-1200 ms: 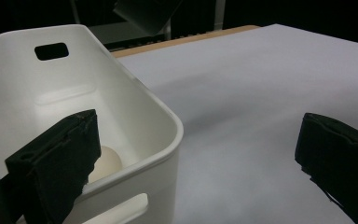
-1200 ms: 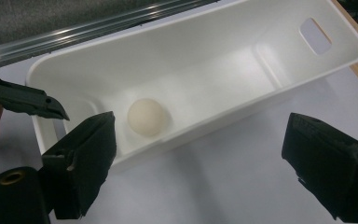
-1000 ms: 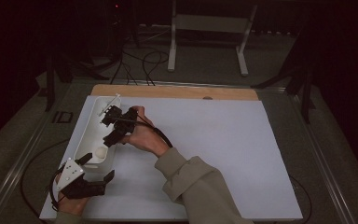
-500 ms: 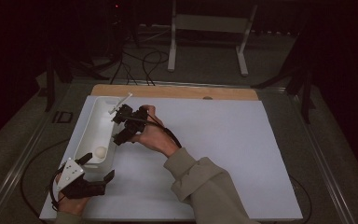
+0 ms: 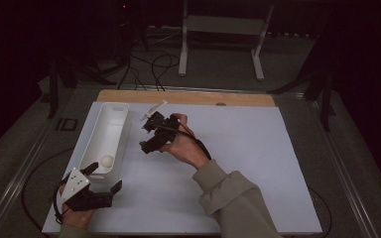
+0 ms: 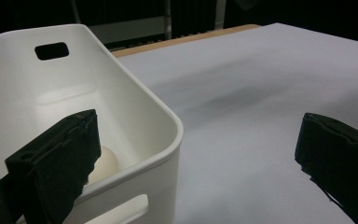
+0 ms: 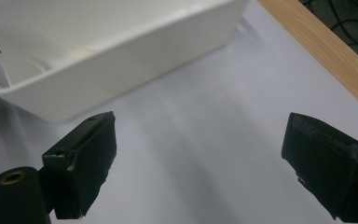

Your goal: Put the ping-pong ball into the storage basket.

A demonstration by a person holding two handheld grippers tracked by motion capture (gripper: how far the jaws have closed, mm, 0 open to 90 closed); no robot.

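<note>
Right hand-held gripper [image 5: 147, 132] now beside bin [image 5: 95, 148]

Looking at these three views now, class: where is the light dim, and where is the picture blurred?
High view: dim, surroundings nearly black beyond the white table sheet. Left gripper view: white bin sharp, soft shadow band across the sheet. Right gripper view: the bin and sheet smeared by motion blur.

no readable text, no labels, no brand marks, no numbers or signs on anything
</note>
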